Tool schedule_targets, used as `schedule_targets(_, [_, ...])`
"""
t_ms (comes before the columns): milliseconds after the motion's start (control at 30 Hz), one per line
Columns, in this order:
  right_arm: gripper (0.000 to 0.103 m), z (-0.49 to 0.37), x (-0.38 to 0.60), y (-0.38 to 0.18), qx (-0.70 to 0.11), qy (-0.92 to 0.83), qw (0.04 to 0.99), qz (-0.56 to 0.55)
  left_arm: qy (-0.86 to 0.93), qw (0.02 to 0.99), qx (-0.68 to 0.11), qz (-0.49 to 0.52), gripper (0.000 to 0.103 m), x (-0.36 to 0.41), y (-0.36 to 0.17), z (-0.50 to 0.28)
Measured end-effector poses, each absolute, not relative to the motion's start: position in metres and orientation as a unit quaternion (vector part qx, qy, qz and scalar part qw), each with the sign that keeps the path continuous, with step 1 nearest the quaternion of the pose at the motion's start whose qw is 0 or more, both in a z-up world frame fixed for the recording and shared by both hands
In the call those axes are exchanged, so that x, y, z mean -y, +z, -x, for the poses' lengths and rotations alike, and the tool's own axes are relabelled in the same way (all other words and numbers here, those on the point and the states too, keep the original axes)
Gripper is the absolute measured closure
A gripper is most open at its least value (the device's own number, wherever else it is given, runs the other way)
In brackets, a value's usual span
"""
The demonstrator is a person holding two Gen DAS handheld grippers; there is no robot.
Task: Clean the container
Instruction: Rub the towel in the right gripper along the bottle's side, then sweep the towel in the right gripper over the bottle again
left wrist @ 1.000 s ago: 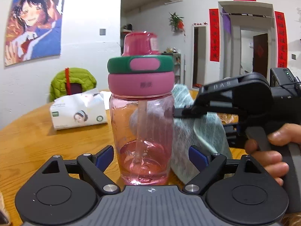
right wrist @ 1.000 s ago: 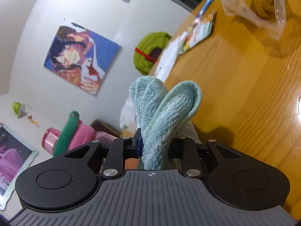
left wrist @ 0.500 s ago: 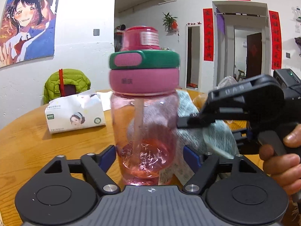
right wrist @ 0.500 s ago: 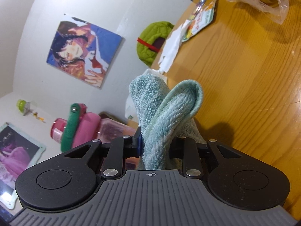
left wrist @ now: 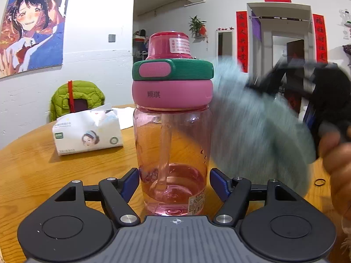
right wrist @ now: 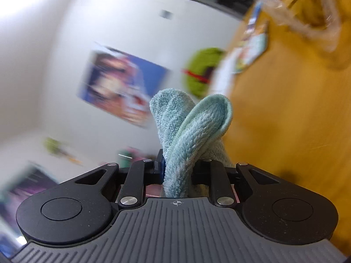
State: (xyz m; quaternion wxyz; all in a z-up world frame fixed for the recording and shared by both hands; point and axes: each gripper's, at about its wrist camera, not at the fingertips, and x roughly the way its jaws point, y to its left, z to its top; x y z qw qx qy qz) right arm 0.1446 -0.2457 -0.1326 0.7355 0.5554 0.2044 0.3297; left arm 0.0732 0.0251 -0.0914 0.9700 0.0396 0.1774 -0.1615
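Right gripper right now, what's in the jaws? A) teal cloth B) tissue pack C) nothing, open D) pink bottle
A: the right gripper is shut on the folded teal cloth, which sticks up between its fingers; the pink bottle stands between the left gripper's blue pads.

Bright, even indoor light fills both views. Fisheye bending curves the edges. Motion blur smears the cloth (left wrist: 252, 118) and right tool (left wrist: 291, 81) at right; the right wrist's background streaks, its near cloth sharp.

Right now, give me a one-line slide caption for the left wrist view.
Left gripper straddles the pink water bottle while a blurred teal cloth sweeps beside it.
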Motion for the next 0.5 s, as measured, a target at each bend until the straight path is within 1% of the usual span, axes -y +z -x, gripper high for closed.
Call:
schedule_targets(333, [0.081, -0.169, 0.218, -0.168, -0.355, 0.239, 0.736, -0.523, -0.164, 0.969, -0.177, -0.05, 0.036, -0.021, -0.093, -0.074])
schedule_targets(367, [0.081, -0.169, 0.217, -0.169, -0.358, 0.239, 0.736, -0.522, -0.165, 0.969, -0.177, -0.05, 0.036, -0.021, -0.093, -0.073])
schedule_targets(400, [0.081, -0.168, 0.219, -0.166, -0.342, 0.251, 0.736, -0.528, -0.165, 0.969, -0.177, -0.05, 0.036, -0.021, -0.093, -0.073])
schedule_targets(500, [0.081, -0.158, 0.231, -0.158, -0.253, 0.317, 0.707, -0.58, -0.164, 0.969, -0.177, -0.051, 0.036, -0.021, -0.093, -0.074])
